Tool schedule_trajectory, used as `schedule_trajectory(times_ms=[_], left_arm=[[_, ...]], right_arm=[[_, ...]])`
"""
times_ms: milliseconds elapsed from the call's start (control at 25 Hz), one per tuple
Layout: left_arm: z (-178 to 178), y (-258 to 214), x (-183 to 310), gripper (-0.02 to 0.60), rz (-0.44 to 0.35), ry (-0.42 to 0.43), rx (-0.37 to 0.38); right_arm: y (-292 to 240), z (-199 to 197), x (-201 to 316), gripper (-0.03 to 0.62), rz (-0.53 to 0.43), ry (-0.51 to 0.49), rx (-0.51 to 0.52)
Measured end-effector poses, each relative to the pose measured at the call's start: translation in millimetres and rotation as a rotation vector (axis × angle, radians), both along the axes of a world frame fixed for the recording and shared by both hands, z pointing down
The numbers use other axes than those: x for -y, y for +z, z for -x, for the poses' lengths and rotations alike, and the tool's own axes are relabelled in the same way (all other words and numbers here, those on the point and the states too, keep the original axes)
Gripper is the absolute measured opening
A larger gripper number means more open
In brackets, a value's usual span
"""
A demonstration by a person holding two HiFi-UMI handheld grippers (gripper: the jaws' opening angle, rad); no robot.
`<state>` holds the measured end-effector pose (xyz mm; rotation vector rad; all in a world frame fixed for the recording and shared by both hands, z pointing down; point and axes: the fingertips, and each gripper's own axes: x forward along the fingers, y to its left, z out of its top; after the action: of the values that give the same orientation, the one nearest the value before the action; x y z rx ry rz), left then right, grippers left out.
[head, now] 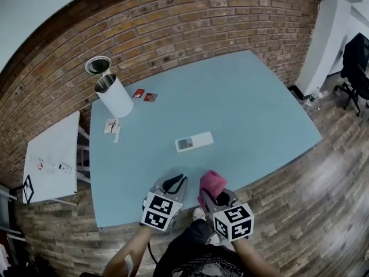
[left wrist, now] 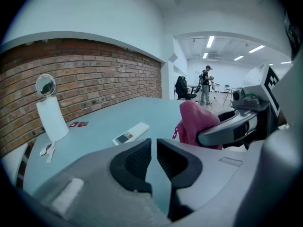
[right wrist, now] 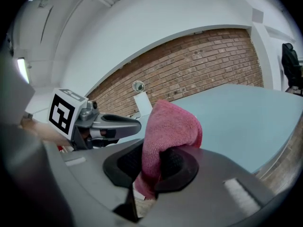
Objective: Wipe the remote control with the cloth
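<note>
Jaws: right gripper [right wrist: 156,163] clamped on the pink cloth [right wrist: 171,126], left gripper [left wrist: 154,156] parted by a slit, empty | remote control [head: 194,142] lies mid-table [head: 253,97], beyond both grippers, untouched | progress — cloth in hand, wiping apparently not begun

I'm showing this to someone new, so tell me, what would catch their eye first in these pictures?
The bright pink cloth stands out first, clamped in the right tongs over the near edge of the blue table. Next comes the white remote control, lying alone mid-table, with a red brick wall along the table's far side.
</note>
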<state>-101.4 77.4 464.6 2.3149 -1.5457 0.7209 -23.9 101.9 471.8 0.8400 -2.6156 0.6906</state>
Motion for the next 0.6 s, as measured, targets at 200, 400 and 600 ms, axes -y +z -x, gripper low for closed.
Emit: schedule_trajectory(times_ms=[200, 400, 600], left_arm=[[18.2, 8.5, 38.9, 0.071, 0.01, 0.079, 0.09], [32.4, 26.8, 67.7, 0.144, 0.059, 0.181, 0.14], [41.1, 41.8, 98.8, 0.174, 0.091, 0.279, 0.178]], right_arm=[[1.4, 10.3, 35.5, 0.064, -0.006, -0.015, -0.025], [5.3, 21.3, 64.7, 0.064, 0.007, -0.006, -0.055], [6.7, 33.7, 89.2, 0.064, 0.004, -0.005, -0.079]])
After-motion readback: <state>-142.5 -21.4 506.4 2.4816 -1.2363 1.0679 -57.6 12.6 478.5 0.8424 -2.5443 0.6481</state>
